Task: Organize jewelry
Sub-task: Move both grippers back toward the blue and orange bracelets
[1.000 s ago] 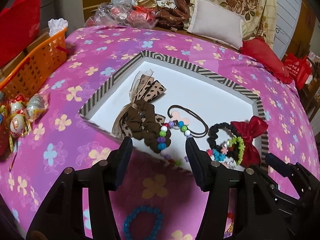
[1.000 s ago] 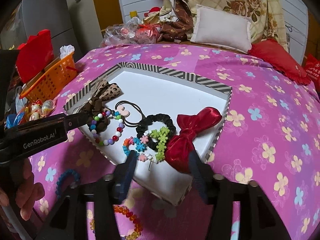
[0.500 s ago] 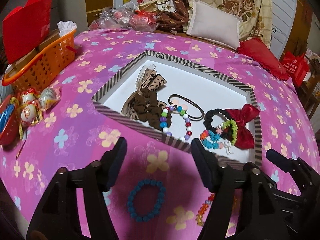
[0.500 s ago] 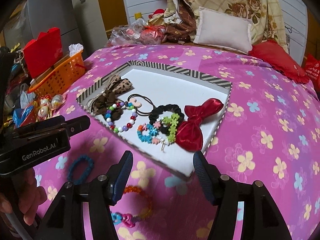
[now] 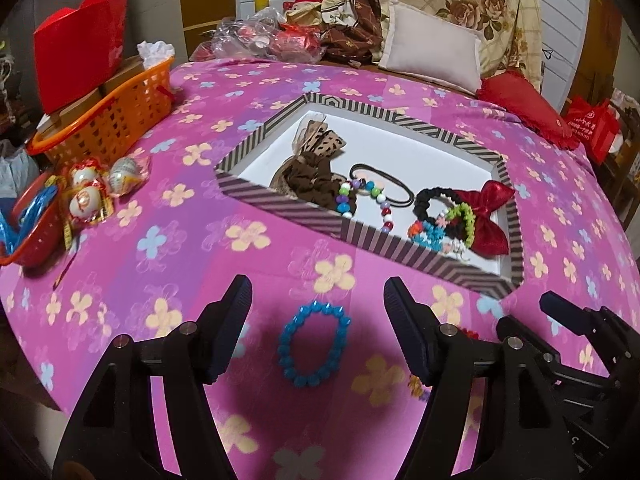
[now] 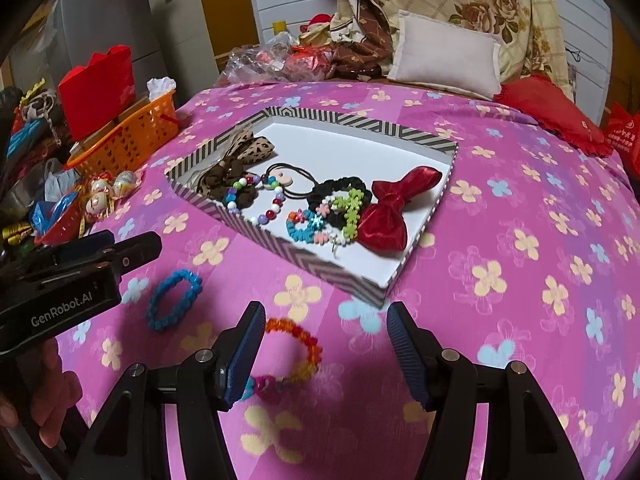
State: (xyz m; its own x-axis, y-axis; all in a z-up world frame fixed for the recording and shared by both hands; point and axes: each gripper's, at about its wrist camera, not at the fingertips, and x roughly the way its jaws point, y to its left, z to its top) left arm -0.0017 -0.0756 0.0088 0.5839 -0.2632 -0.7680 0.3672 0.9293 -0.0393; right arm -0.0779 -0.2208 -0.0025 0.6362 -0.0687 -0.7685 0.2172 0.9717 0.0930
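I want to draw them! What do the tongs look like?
Both tongs, left and right, are black plastic, each with two arms shaped like hollow triangles, small silver screws and dark blue ribbed pads on the fingers. The left one has white "GenRobot.AI" lettering on its side.

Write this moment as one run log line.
left gripper: open, above blue bracelet | right gripper: opening, empty, near orange bracelet | striped box: holds hair ties

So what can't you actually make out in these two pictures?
- Orange beaded bracelet: the left wrist view shows only slivers behind the left gripper's finger.
- Multicolour bead bracelet: its near side is hidden by the striped tray wall, left wrist view.
- Red bag: print too small.
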